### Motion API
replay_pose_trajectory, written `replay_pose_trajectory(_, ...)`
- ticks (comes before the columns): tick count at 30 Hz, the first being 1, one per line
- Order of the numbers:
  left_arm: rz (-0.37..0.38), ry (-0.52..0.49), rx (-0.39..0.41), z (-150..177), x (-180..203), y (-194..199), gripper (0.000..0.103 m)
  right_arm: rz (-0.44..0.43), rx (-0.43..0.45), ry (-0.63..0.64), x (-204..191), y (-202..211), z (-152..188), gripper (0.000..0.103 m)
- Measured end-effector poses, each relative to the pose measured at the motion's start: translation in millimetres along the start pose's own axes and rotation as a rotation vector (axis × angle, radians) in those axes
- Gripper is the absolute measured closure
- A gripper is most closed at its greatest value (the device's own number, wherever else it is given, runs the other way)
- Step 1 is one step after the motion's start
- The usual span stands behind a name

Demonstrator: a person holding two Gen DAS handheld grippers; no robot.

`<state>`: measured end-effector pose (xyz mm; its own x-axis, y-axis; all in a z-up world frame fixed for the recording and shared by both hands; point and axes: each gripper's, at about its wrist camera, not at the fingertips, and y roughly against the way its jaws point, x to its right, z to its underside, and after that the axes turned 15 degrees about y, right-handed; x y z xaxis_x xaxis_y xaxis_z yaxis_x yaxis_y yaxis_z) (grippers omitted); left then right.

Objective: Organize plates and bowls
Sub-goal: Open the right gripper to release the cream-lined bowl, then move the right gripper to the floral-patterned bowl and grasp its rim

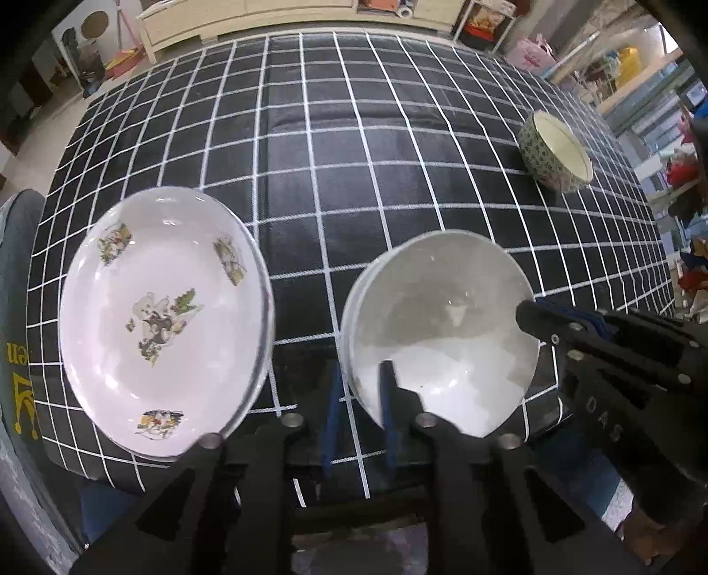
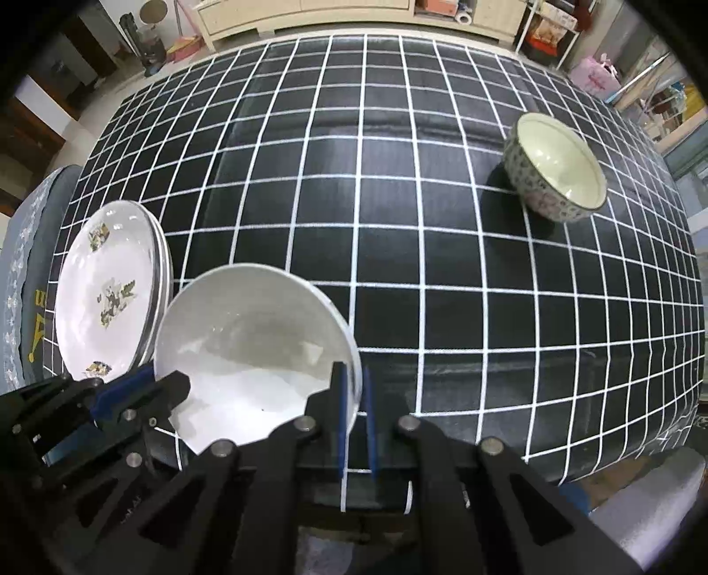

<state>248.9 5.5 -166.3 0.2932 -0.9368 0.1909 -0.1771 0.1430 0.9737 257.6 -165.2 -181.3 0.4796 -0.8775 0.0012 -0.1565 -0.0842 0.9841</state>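
A plain white bowl (image 1: 442,327) sits near the front edge of the black checked table (image 1: 336,146). My left gripper (image 1: 360,389) is shut on the bowl's near left rim, one finger inside and one outside. My right gripper (image 2: 356,393) is shut on the bowl's (image 2: 256,336) right rim in the same way. White floral plates (image 1: 163,318) are stacked to the left of the bowl, also in the right wrist view (image 2: 110,292). A patterned bowl (image 1: 555,152) stands far right, also in the right wrist view (image 2: 557,166).
A grey chair cushion (image 2: 26,274) lies beyond the table's left edge. Shelves and boxes (image 2: 548,26) stand past the far edge. The table's front edge runs just under both grippers.
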Motion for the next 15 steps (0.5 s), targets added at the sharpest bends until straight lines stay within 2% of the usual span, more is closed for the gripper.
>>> replay_pose_trajectory(2,0.018,0.015,0.005,-2,-4,3,0.081,-0.007,0.018,0.000,1,6,0,0.091)
replay_pose_trajectory(4,0.029,0.012,0.011,-3,-5,7,0.080,-0.012,0.054,-0.004,5,15,2,0.084)
replay_pose_trajectory(10,0.069,-0.019,0.049,-6,8,29,0.073,-0.021,0.120,-0.025,26,39,5,0.072)
replay_pose_trajectory(15,0.116,-0.052,0.085,-14,34,53,0.072,-0.037,0.144,-0.072,55,57,8,0.070)
